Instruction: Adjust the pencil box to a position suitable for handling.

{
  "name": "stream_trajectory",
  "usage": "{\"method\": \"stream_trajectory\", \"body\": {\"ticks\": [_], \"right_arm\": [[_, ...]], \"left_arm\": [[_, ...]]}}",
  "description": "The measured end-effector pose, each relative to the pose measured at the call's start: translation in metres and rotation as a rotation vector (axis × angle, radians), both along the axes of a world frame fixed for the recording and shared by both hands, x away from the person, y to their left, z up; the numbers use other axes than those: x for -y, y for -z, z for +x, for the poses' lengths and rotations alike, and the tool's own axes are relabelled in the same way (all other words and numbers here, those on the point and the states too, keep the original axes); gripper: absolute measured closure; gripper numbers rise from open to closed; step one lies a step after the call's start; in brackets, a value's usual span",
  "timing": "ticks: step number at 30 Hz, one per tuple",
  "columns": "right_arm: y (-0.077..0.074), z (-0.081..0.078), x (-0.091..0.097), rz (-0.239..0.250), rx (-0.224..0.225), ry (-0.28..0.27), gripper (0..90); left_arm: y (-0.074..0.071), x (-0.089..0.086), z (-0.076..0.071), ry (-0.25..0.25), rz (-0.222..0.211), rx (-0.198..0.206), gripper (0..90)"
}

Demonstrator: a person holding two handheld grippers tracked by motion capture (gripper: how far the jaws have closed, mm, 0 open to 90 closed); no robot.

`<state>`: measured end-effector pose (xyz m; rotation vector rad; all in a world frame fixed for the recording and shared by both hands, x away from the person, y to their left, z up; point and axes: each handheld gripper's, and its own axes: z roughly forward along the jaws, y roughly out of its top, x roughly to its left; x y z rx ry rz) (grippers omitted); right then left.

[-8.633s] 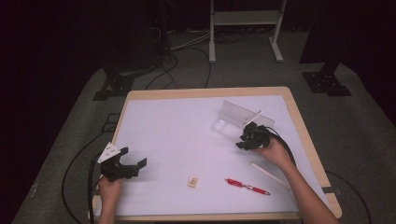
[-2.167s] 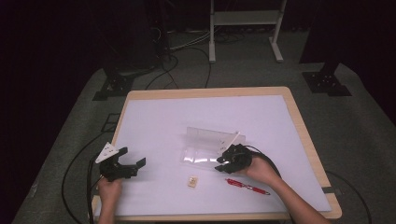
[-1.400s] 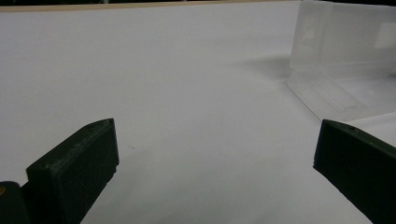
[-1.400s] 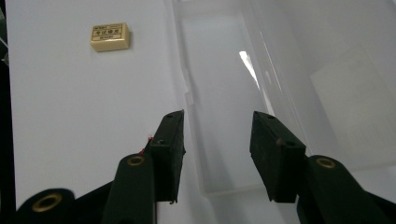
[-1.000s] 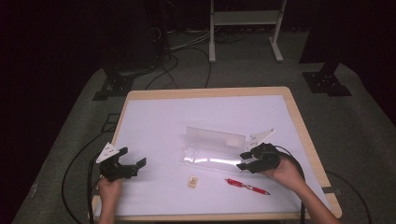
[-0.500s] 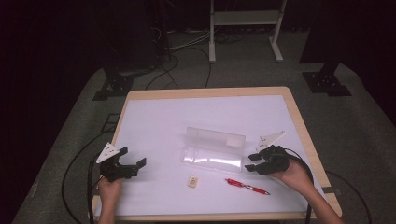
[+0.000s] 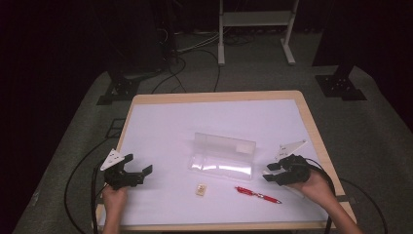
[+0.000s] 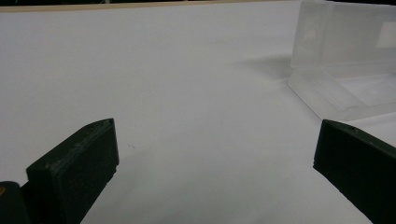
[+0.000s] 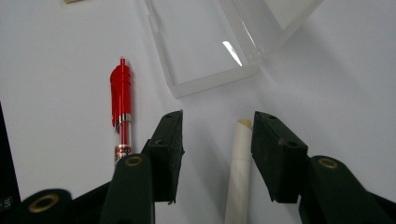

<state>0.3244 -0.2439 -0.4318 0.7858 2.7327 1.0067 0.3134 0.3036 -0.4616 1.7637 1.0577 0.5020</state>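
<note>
Lower right of the high view: right gripper (image 7: 271, 172) is hovering low over the table (image 7: 165, 122), jaws about half open and pressing on nothing. In the right gripper view a white stick (image 9: 238, 182), a pencil or chalk perhaps, hard to name, is lying between the jaws, nearer the right one; contact cannot be made out, and its lower end is running off the bottom edge. The jaws are probably lining up along it for a pick. Left of it in that view the red pen (image 9: 121, 105) is lying parallel, outside the jaws; in the high view the pen (image 7: 257, 194) is sitting bottom centre, just left of the gripper. Lower left of the high view: left gripper (image 7: 141, 173) is resting with jaws wide apart around bare table, likely parked while the other hand is working. Between the hands, near the bottom, a small tan block (image 7: 200, 189), too small to identify. Farther up, frame centre: the clear case (image 7: 223, 155) is lying open, lid standing at the back, apparently waiting to receive the writing things; its transparent edges are washing out against the white surface.
</note>
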Motion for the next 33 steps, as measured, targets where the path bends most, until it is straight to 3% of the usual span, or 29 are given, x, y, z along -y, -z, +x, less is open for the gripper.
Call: {"method": "stream_trajectory", "body": {"ticks": [33], "right_arm": [[0.020, -0.017, 0.035, -0.034, -0.054, 0.082, 56.9]], "left_arm": [[0.000, 0.000, 0.000, -0.004, 0.002, 0.001, 0.0]]}}
